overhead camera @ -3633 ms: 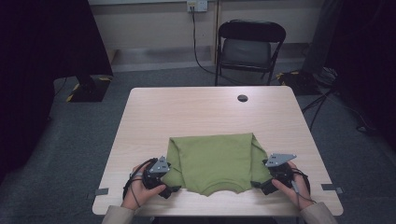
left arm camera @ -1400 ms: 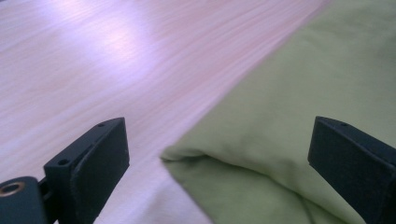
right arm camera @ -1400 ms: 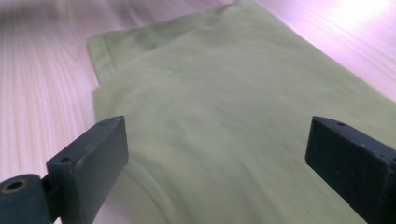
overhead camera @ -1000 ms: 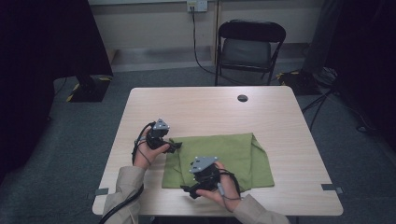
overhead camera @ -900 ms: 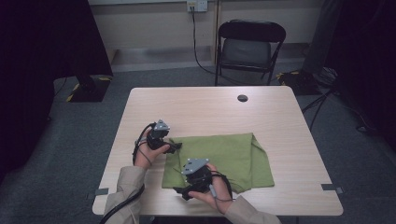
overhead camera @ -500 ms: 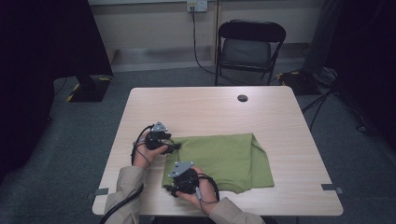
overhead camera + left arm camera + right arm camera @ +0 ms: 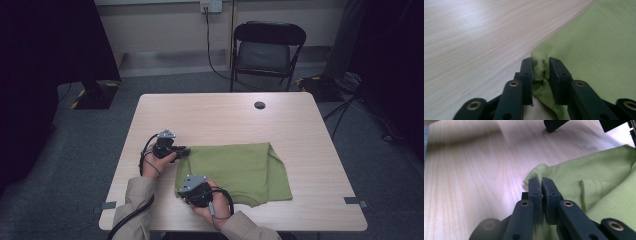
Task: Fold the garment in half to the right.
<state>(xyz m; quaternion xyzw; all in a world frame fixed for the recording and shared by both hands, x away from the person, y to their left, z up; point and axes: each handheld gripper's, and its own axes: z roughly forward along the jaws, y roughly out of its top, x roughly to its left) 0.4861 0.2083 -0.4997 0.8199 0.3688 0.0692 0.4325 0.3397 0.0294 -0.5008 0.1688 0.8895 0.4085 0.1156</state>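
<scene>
Green shirt (image 7: pixel 240 170) near table's (image 7: pixel 215 115) front edge, clamped at left corners by left gripper (image 7: pixel 184 149) and right gripper (image 7: pixel 183 192), jaws just closed.

Shirt (image 7: pixel 239 170) on table (image 7: pixel 210 115) front-right; chair (image 7: pixel 268 50) behind table, disc (image 7: pixel 259 105) at back.

Black folding chair (image 7: pixel 270 49) behind table (image 7: pixel 210 117)

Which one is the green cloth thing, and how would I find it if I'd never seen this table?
Look at the wooden table in front of the black folding chair. On the near half lies the green cloth, folded flat. It is the one soft, green thing there, and the left gripper and right gripper each pinch a corner at its left end.
</scene>
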